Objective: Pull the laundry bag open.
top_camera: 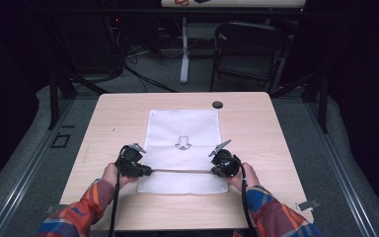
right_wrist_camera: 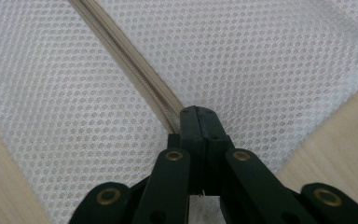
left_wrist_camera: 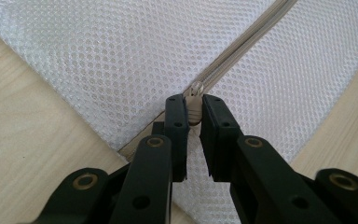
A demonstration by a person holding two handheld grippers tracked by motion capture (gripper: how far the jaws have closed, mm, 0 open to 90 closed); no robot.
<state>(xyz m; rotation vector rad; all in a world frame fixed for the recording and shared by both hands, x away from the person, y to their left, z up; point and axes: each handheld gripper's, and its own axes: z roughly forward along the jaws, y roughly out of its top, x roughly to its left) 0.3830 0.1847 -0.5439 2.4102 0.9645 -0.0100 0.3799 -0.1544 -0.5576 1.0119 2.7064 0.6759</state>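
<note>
A white mesh bag (top_camera: 182,131) lies flat on the wooden table (top_camera: 256,128), with a black arrow outline (top_camera: 182,143) printed on it. A beige zipper (top_camera: 180,171) runs across the bag near its front edge. My left gripper (top_camera: 147,171) is at the zipper's left end. Its jaws are closed on the small zipper pull (left_wrist_camera: 194,108), with the zipper (left_wrist_camera: 242,46) running away up and to the right. My right gripper (top_camera: 215,171) is at the zipper's right end, shut on the zipper tape (right_wrist_camera: 135,60) and the mesh (right_wrist_camera: 261,56) there.
A small round black object (top_camera: 217,104) sits on the table by the bag's far right corner. Beyond the table stand a dark folding chair (top_camera: 249,49) and a white table leg (top_camera: 184,49). Bare wood flanks the bag on both sides.
</note>
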